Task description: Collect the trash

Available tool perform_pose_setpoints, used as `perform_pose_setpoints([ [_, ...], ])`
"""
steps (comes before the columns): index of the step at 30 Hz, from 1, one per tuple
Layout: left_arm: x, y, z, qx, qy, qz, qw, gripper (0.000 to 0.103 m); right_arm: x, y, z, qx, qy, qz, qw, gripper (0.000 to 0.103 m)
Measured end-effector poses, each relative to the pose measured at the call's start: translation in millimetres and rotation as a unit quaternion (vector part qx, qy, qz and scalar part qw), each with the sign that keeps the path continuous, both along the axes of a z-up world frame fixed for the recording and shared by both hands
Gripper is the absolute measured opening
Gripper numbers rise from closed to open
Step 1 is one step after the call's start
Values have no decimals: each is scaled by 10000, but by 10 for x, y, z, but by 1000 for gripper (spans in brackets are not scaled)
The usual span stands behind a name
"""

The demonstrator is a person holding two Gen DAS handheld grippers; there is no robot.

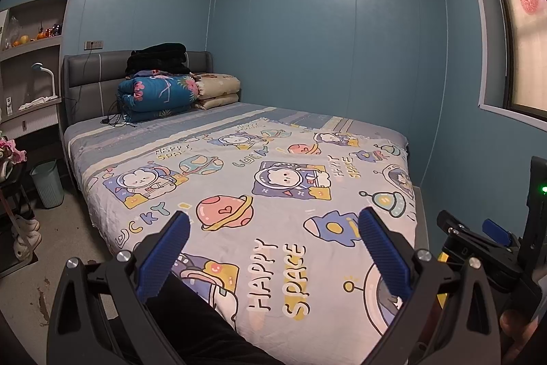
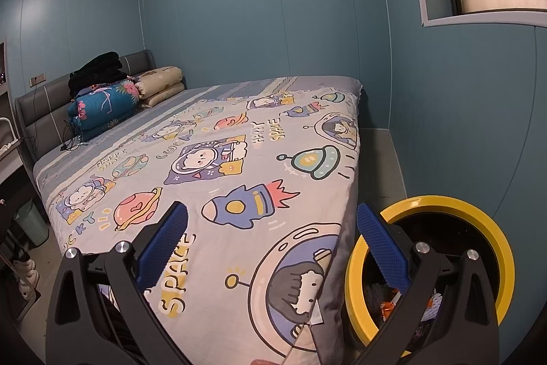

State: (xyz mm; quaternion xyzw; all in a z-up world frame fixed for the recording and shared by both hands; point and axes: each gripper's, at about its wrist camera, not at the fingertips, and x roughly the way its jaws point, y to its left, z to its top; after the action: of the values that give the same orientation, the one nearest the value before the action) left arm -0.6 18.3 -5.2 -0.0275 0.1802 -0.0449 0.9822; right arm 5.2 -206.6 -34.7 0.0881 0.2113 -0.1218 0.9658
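Two grippers show at the bottom of their own views, each with its blue-padded jaws spread wide and nothing between them. The left gripper point(image 1: 273, 257) hangs over the foot of the bed point(image 1: 239, 180), whose space-print cover fills the middle of the frame; the right gripper point(image 1: 492, 248) shows at the lower right edge of that same view, beside the bed's corner. In the right wrist view, the right gripper point(image 2: 271, 253) straddles the near corner of the bed point(image 2: 218, 166), one finger over the cover and the other over a yellow-rimmed bin point(image 2: 492, 228) at lower right. That bin stands on the floor just beside the bed's corner, and scraps of trash point(image 2: 388, 308) lie in its dark inside, partly hidden by the finger. A second, pale green bin point(image 1: 48, 183) stands on the floor at the left edge of the left wrist view, near the head end of the bed. Folded quilts point(image 1: 160, 94) are stacked against the headboard in the upper left.
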Motion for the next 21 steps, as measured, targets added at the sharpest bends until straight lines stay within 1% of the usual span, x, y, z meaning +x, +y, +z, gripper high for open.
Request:
perform_pose_setpoints([
  [21,46,28,-34,-12,67,-87,9999,95,18,16,-22,32,63,-5,10000,95],
])
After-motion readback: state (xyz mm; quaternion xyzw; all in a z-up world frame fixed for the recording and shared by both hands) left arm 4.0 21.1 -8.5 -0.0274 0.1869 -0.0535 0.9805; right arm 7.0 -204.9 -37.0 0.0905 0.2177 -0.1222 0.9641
